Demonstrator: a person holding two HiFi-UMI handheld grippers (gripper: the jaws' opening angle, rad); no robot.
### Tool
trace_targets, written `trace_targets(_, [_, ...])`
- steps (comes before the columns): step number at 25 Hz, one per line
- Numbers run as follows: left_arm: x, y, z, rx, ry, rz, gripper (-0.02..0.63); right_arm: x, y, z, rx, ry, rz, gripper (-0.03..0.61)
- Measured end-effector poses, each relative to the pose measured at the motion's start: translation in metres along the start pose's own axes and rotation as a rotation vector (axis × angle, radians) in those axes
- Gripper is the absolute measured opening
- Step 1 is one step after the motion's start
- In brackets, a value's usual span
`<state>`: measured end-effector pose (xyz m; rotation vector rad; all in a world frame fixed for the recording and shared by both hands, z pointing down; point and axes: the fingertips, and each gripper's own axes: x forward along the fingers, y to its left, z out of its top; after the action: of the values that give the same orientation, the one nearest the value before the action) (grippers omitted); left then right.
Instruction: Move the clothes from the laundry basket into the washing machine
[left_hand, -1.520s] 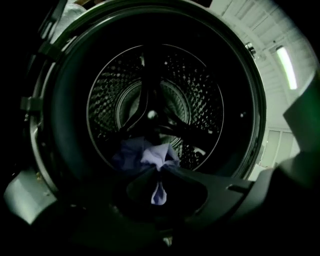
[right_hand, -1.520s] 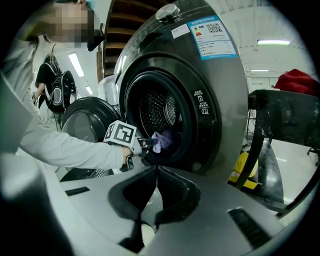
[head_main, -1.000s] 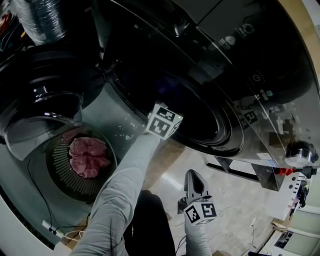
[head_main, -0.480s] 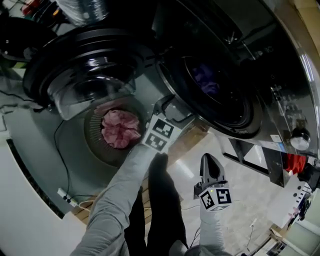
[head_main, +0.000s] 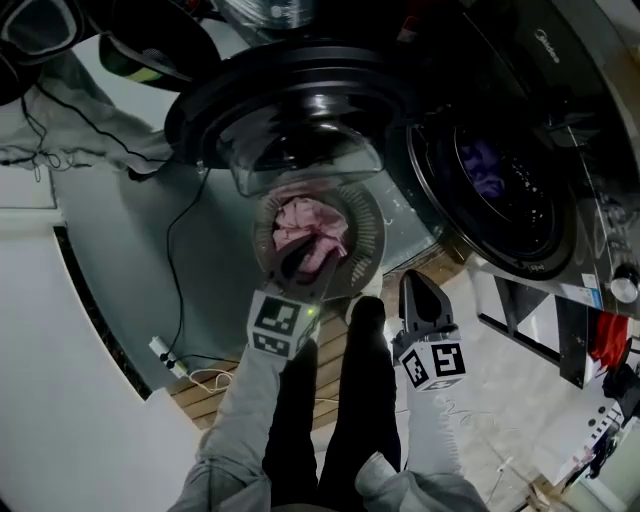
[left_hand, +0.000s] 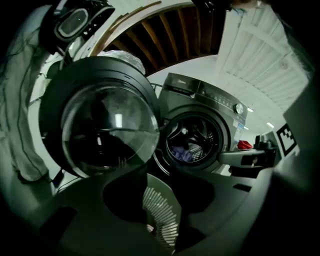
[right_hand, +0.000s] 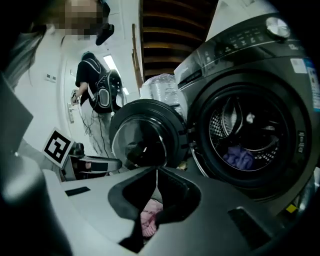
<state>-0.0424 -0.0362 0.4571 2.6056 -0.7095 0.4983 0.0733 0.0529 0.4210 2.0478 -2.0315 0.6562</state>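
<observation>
The pink clothes (head_main: 318, 225) are seen in the laundry basket (head_main: 368, 240), beside the washing machine (head_main: 585, 150). The left gripper (head_main: 297, 262) is held over them – fingers just closing, still parted, nothing pinched. The right gripper (head_main: 418, 288) is held nearby – fingers pressed together, empty.

Clothes (head_main: 312, 232) in the basket: plain pink. Basket (head_main: 368, 238) is grey w/ a pattern of thin upright slots round its wall. Washing machine (head_main: 560, 120) is dark grey, nr black, glossy; its door (head_main: 300, 90) has a black rim and clear glass. In the drum I see a purple-blue garment (head_main: 487, 170). R tool (head_main: 413, 280) is dark grey, its cube (head_main: 434, 362) white w/ black square markers. My sleeve (head_main: 240, 420) is light grey, trousers (head_main: 345, 420) black. Boards (head_main: 205, 385) are light-brown wood. Red item (head_main: 605, 338) at far right.
</observation>
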Motion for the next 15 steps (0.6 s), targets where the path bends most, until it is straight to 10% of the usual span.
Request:
trace_targets(4, [-0.039, 0.033, -0.014, -0.036, -0.005, 0.120, 0.043, 0.027, 0.039, 0.006, -0.047, 0.003, 0.084, 0.023])
trace_targets(15, [-0.084, 0.072, -0.036, -0.141, -0.072, 0.255, 0.018, 0.119, 0.119, -0.061, -0.342, 0.162, 0.393, 0.024])
